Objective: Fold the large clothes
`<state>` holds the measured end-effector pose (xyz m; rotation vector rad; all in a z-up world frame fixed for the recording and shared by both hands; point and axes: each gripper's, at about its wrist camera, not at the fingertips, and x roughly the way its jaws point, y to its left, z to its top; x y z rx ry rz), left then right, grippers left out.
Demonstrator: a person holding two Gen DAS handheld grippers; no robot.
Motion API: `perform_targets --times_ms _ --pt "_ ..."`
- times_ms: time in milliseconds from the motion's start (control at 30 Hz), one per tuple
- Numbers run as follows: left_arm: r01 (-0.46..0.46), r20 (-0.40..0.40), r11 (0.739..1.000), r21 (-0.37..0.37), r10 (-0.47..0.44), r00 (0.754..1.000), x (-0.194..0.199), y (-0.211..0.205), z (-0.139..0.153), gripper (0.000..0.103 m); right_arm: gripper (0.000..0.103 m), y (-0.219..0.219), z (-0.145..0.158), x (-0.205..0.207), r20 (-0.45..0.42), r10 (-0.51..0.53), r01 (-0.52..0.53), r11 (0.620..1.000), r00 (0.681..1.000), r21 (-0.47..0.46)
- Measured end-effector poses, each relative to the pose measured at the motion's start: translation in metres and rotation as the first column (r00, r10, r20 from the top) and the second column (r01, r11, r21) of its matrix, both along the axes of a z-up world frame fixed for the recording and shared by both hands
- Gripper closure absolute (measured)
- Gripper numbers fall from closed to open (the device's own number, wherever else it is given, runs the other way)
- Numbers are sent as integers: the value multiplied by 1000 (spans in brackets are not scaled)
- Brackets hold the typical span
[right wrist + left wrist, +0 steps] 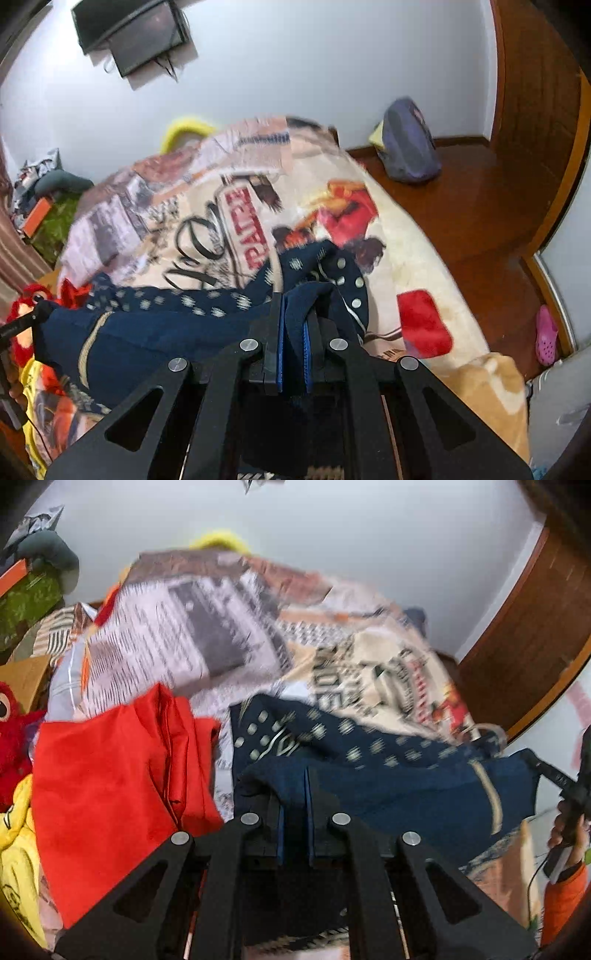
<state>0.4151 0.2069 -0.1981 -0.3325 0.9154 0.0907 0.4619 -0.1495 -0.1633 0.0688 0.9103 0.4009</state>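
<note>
A navy blue garment with pale dots and a beige stripe hangs stretched between my two grippers above the bed. My left gripper is shut on one edge of it. My right gripper is shut on the other edge of the navy garment. The right gripper also shows at the far right of the left wrist view, and the left gripper at the far left of the right wrist view.
A bed with a printed blanket lies under the garment. A red garment and a yellow one lie on the left, by a red plush toy. A purple bag stands on the wooden floor.
</note>
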Motion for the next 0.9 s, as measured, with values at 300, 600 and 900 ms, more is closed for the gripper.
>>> perform_targets --times_ms 300,600,900 --pt "101 -131 992 73 -91 987 7 -15 -36 90 88 -7 -34 12 -170 -29 34 999 985 31" --pt "145 -58 970 197 -136 989 -29 -39 25 53 69 -4 16 -30 -60 20 -24 998 998 -64" --pt "231 -45 959 165 -227 973 -61 -77 30 50 59 16 28 -84 -25 158 -159 987 987 -23"
